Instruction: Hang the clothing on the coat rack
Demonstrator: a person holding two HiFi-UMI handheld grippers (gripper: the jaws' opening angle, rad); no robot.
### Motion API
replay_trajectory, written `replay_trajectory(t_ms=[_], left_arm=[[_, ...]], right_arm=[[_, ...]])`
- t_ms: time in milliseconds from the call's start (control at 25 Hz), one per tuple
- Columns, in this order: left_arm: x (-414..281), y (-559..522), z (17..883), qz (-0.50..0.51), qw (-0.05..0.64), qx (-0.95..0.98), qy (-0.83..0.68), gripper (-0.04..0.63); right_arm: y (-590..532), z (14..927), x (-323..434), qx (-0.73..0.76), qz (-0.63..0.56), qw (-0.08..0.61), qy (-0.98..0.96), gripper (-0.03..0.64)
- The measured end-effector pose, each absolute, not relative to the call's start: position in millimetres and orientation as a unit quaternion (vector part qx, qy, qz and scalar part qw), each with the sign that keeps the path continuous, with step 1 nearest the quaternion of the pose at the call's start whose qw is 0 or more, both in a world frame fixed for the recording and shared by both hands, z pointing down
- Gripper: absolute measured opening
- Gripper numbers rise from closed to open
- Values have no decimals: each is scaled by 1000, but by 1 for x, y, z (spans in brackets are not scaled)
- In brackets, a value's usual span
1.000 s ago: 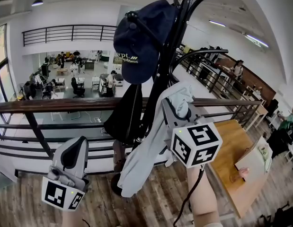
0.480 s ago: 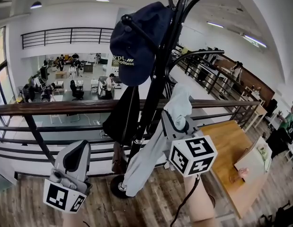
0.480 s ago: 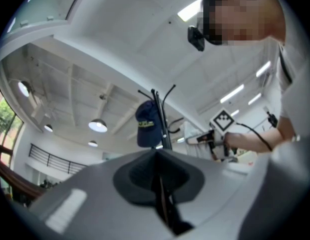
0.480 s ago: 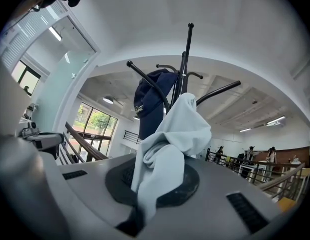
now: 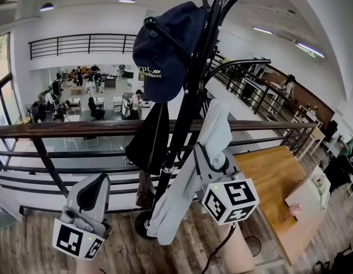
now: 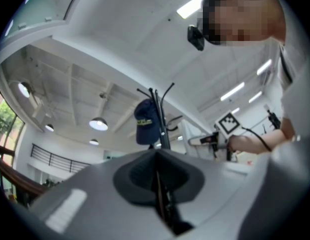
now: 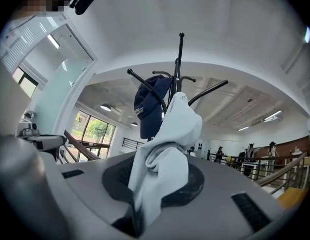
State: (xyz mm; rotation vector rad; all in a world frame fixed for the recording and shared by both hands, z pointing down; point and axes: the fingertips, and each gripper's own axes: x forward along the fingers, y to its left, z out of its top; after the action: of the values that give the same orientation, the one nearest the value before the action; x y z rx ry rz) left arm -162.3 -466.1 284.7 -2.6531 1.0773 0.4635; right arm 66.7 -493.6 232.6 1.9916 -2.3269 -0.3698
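A black coat rack (image 5: 190, 90) stands in front of me with a navy cap (image 5: 162, 50) on one upper arm and a black garment (image 5: 149, 141) lower down. A pale grey garment (image 5: 213, 130) hangs by its top from a curved arm and drapes down the pole. My right gripper (image 5: 210, 156) is at this garment, below that arm. Its jaws have just been opening, and a fold of the cloth (image 7: 162, 159) still runs between them. My left gripper (image 5: 95, 182) is low at the left, shut and empty, apart from the rack.
A wooden handrail (image 5: 62, 128) with dark bars crosses behind the rack. The rack's round base (image 5: 143, 224) sits on the plank floor. A wooden table (image 5: 279, 181) is to the lower right. Beyond the rail is an open office hall below.
My right gripper has sunk lower along the pale garment, and the garment now hangs straighter from the rack's arm. The left gripper has stayed where it was.
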Motion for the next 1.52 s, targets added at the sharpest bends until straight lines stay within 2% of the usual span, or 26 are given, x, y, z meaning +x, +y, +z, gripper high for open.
replay_trajectory(t_ms=[760,1520], left_arm=[[-137,-401,267,153,140,-898,387,6],[-104,-321,253,147,159,-890,402,6]], right_arm=[[-420,243,71,603,-105,-5,-791,112],[-335,244,89,577,-107,-29,-809,94]])
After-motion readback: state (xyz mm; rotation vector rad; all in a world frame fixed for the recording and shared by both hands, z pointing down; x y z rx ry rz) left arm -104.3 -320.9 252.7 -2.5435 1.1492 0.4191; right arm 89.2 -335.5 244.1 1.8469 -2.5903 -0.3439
